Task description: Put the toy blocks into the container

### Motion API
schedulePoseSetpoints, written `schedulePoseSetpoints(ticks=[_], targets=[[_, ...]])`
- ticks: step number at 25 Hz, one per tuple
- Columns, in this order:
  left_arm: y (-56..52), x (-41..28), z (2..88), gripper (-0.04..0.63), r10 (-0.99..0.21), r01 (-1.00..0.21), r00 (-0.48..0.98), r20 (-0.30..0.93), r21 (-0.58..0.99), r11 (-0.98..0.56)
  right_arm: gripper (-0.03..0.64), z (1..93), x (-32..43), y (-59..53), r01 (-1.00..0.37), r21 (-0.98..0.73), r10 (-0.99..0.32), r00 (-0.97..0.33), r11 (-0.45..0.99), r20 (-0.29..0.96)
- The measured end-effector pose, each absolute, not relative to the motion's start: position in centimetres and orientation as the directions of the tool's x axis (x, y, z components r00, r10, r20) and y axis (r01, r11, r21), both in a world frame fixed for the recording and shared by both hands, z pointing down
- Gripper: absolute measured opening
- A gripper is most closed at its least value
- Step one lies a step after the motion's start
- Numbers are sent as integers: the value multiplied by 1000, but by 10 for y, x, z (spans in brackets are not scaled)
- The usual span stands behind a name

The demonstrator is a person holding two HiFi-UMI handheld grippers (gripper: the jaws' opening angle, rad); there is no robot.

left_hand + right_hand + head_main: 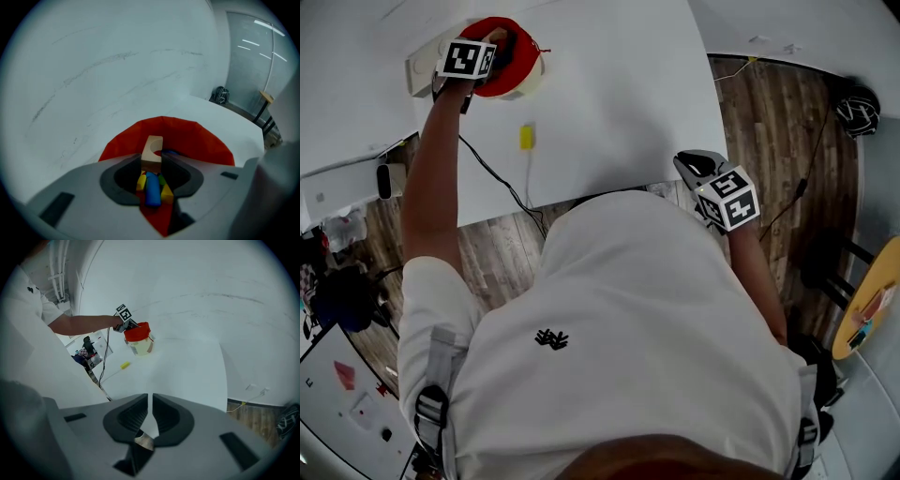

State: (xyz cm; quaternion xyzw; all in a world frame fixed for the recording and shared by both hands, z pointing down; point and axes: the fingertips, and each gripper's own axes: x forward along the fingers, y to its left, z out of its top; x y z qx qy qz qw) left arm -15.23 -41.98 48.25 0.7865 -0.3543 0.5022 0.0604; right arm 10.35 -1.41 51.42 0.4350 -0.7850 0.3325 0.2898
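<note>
A red-lined container (514, 77) stands at the far left of the white table (619, 103). My left gripper (499, 43) hovers over it, shut on a pale wooden arch block (152, 152). In the left gripper view, blue (152, 188), yellow (167, 191) and green blocks lie in the container (197, 138) below the jaws. A yellow block (527, 137) lies on the table nearer me, also seen in the right gripper view (124, 365). My right gripper (697, 165) hangs at the table's near right edge, jaws shut with nothing between them (151, 401).
A black cable (492, 174) runs from the left gripper across the table and off its front edge. A white box (419, 73) sits left of the container. Wooden floor (769, 122) lies right of the table, with a dark bundle (859, 111) on it.
</note>
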Motion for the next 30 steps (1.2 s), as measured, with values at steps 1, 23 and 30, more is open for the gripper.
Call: schedulePoseSetpoints(ticks=[1, 23, 30], targets=[[-422, -153, 485, 137, -490, -612, 229, 841, -268, -744, 33, 514, 103, -14, -877, -270, -490, -452, 398, 745], [-418, -156, 491, 179, -474, -583, 176, 863, -297, -757, 33, 512, 118, -20, -868, -269, -502, -467, 417, 728], [-401, -167, 470, 173, -532, -650, 220, 818, -284, -705, 32, 515, 123, -27, -843, -272, -492, -500, 464, 713]])
